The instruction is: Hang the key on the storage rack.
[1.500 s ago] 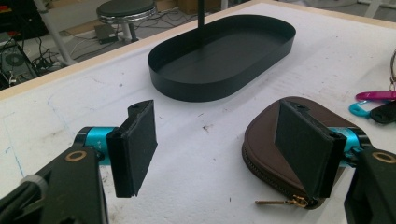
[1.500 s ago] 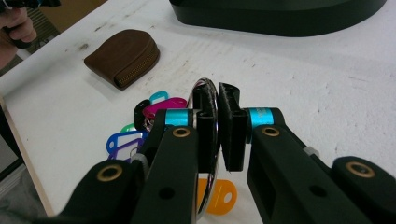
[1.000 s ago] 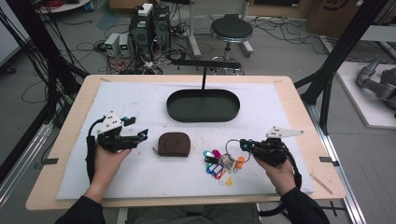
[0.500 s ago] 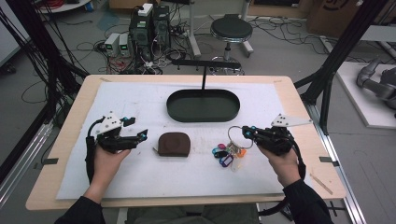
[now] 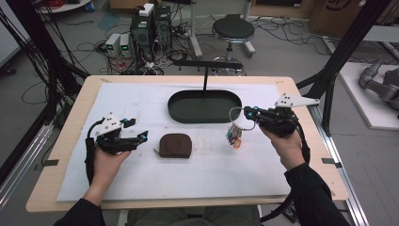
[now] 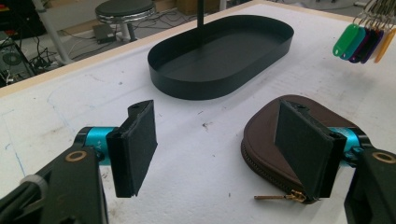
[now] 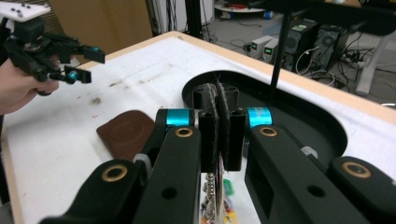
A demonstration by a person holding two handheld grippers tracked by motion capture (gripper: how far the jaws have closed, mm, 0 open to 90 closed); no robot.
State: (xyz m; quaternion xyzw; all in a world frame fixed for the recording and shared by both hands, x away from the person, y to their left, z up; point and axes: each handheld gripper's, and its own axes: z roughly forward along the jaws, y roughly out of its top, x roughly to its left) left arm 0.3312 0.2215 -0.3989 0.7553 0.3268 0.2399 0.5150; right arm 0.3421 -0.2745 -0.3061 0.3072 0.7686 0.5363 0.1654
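Keys [image 5: 234, 135]: coloured tags on ring, lifted off sheet, hanging from right gripper [image 5: 245, 112], near tray's [image 5: 188, 113] right end. Pouch [image 5: 174, 145] flat on sheet, mid-table. Left gripper [image 5: 141, 136] beside pouch.

Left gripper view: jaws wide, nothing between; pouch under right jaw; tags upper right.

Right gripper view: jaws pinched on key ring; tags dangle beneath; tray behind.

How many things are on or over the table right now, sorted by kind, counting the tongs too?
Tongs: 2, left tongs open, right tongs shut on the key bunch
Black oval tray: 1
Brown zip pouch: 1
Key bunch with coloured tags, hanging clear of the table: 1
Total: 5
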